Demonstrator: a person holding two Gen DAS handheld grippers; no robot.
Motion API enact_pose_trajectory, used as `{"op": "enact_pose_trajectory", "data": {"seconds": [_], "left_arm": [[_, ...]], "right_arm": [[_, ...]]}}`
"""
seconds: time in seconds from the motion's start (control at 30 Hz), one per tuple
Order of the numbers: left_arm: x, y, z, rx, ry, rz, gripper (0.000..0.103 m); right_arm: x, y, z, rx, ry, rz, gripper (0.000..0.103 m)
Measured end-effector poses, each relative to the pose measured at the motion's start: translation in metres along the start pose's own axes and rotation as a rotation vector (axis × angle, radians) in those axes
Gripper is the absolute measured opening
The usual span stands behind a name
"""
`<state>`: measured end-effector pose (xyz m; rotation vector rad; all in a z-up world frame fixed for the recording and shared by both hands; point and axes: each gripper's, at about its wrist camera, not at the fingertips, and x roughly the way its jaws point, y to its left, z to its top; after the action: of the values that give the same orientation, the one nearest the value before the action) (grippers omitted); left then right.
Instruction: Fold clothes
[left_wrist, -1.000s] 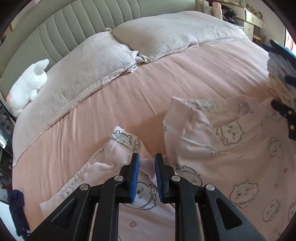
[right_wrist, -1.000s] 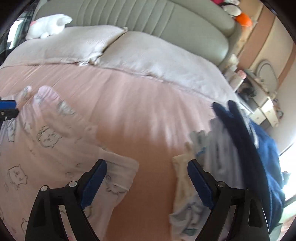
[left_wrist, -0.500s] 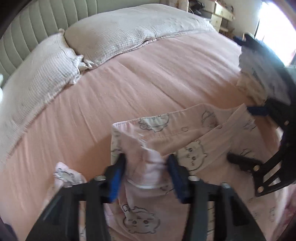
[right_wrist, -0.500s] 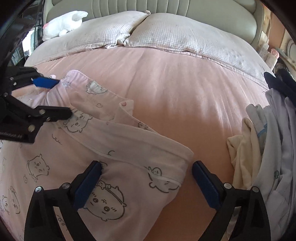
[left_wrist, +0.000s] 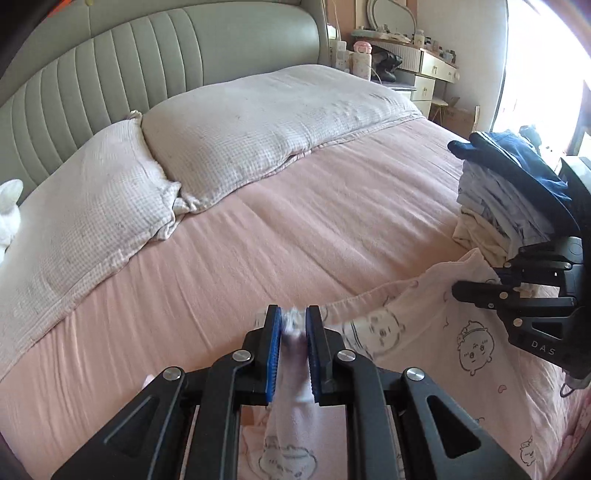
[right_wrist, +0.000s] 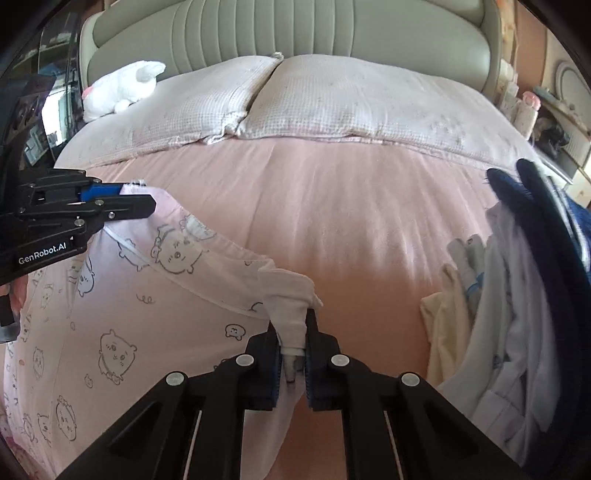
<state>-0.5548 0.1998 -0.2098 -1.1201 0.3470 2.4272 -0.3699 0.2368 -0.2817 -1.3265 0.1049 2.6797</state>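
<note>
While both claws pinch cloth, the left gripper is clamped on 1 corner of the pink pajama top; the right gripper is clamped on another corner; the garment spreads over the pink bedspread toward 9 o'clock in the right view; a clothes pile sits at 3 o'clock; 2 pillows lie at 12 o'clock.

Both wrist views face the headboard low over the bed.
</note>
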Motion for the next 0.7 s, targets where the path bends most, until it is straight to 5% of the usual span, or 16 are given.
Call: {"op": "enact_pose_trajectory", "data": {"seconds": [0.1,0.17,0.27,0.3,0.33,0.4,0.57,0.6,0.67,0.7], "left_arm": [[0.030,0.003,0.004,-0.030,0.044,0.003,0.012],[0.041,0.010,0.003,-0.077,0.110,-0.008,0.012],[0.021,0.014,-0.005,-0.109,0.113,-0.067,0.012],[0.012,0.013,-0.011,-0.101,0.108,-0.066,0.013],[0.003,0.012,-0.016,-0.093,0.103,-0.065,0.015],[-0.001,0.007,-0.029,-0.065,0.124,-0.068,0.031],[0.023,-0.018,-0.044,0.086,0.164,0.011,0.032],[0.025,-0.018,-0.039,0.079,0.143,0.017,0.032],[0.026,-0.012,-0.024,0.052,0.095,0.051,0.032],[0.026,-0.008,-0.016,0.035,0.070,0.071,0.032]], "right_arm": [[0.011,-0.012,-0.001,0.026,0.045,-0.039,0.009],[0.021,-0.018,-0.004,0.058,0.097,-0.058,0.026],[0.013,-0.018,-0.002,0.053,0.082,-0.056,0.032],[0.004,-0.018,0.003,0.041,0.043,-0.073,0.039],[-0.004,-0.017,0.007,0.034,0.010,-0.086,0.062],[-0.010,-0.011,0.012,0.038,-0.016,-0.023,0.081],[0.009,-0.007,0.004,0.018,0.017,-0.028,0.079],[0.015,-0.007,0.001,0.013,0.028,-0.037,0.076],[0.026,-0.006,-0.005,0.001,0.050,-0.055,0.052],[0.031,-0.006,-0.007,-0.003,0.061,-0.064,0.052]]}}
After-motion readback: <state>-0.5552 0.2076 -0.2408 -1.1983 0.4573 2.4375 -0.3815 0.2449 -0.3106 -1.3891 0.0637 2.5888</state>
